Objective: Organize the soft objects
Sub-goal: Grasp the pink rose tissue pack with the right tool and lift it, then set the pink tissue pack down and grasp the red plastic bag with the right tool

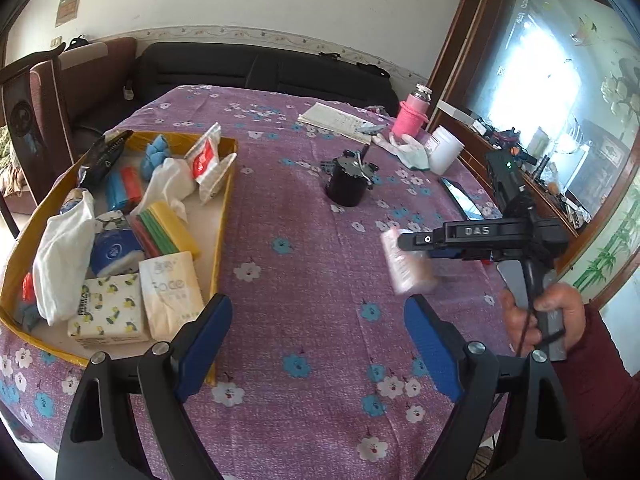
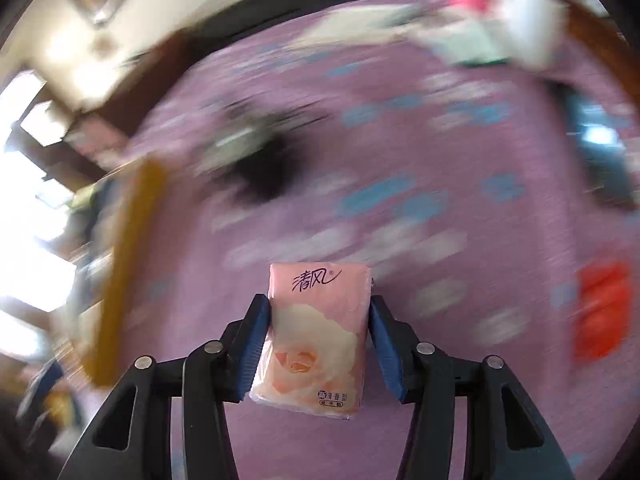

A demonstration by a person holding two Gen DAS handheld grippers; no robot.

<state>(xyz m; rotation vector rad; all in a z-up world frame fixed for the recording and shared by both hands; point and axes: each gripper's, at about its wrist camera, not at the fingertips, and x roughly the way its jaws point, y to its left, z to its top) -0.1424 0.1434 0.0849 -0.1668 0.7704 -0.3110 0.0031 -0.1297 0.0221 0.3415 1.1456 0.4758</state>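
Right gripper [image 2: 320, 332] clamped on pink rose-print tissue pack [image 2: 316, 340], glossy soft wrap, held above purple floral tablecloth [image 1: 304, 248]. Left gripper [image 1: 318, 340] spread wide, nothing between blue ribbed pads. Yellow-rimmed tray [image 1: 224, 216] at left holds tissue packs, striped sponge stack [image 1: 168, 228], white cloth [image 1: 60, 256].

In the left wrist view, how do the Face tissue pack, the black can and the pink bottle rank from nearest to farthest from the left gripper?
From the left gripper:
1. Face tissue pack, in the yellow tray, on the left.
2. Black can, mid-table.
3. Pink bottle, at the far right edge.
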